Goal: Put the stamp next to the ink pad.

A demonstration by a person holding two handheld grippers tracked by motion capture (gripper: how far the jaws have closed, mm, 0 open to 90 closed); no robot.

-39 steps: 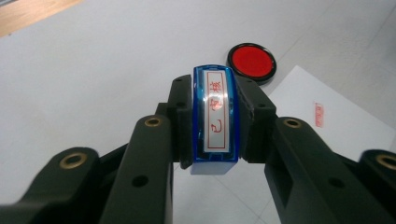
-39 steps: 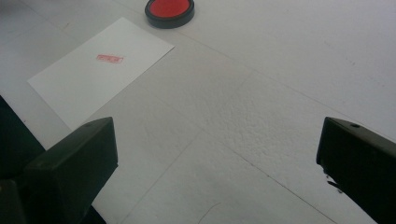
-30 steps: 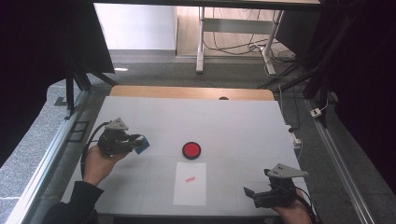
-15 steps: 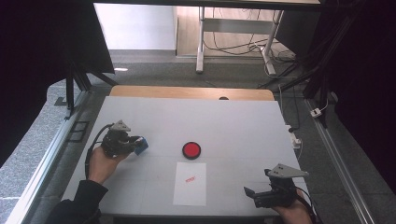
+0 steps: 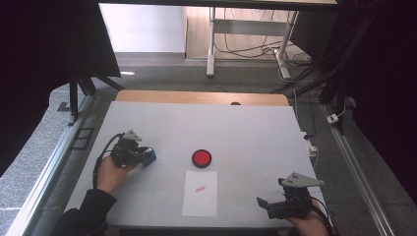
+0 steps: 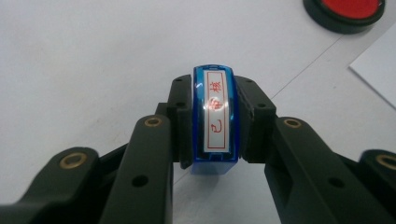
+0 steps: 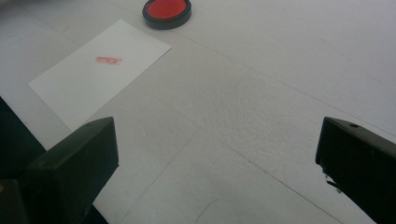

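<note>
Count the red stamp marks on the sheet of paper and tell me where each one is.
1. A single red stamp mark sits near the middle of the white sheet of paper, toward its far half, below the red ink pad. Nothing covers the sheet.

the high view looks forward and down from above the person's side, taking in the whole table point(image 5: 255, 128) and the floor beyond. the left gripper view rides low and close over the table's left part, looking along its jaws past a blue stamp point(image 6: 215, 119) toward the ink pad point(image 6: 345, 11) at its top right corner. the right gripper view sits near the table's near right corner, facing across it. all three share the ink pad point(image 7: 166, 12) and the paper point(image 7: 100, 70).
</note>
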